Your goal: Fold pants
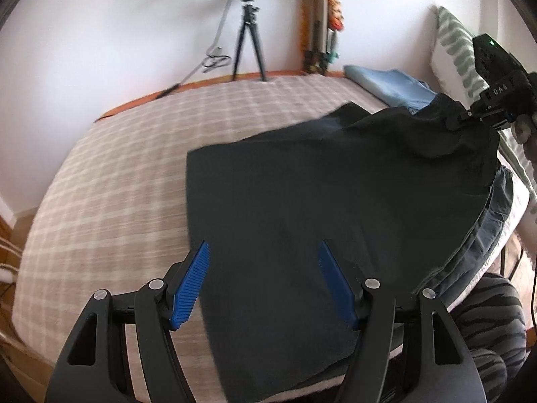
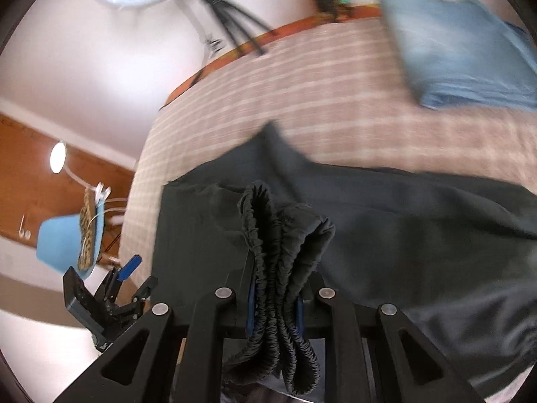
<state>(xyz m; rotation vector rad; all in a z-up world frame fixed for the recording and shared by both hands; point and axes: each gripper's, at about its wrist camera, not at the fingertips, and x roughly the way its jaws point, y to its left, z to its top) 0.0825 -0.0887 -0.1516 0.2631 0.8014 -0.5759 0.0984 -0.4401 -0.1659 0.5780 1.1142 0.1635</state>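
Black pants (image 1: 302, 181) lie spread on the checked bed cover (image 1: 127, 154); they also show in the right wrist view (image 2: 402, 215). My left gripper (image 1: 265, 252) is open and empty, its blue pads (image 1: 193, 282) hovering over the near part of the pants. My right gripper (image 2: 275, 302) is shut on the bunched elastic waistband (image 2: 278, 255) and holds it lifted. From the left wrist view the right gripper (image 1: 466, 117) pinches the pants' far right corner above the bed. The left gripper (image 2: 127, 268) shows at lower left in the right wrist view.
Folded light-blue jeans (image 1: 389, 84) lie at the bed's far right; they also show in the right wrist view (image 2: 463, 50). A patterned pillow (image 1: 456, 47) stands beside them. A ring light on a tripod (image 1: 248, 33) stands behind the bed. A blue chair (image 2: 67, 238) stands on the wooden floor.
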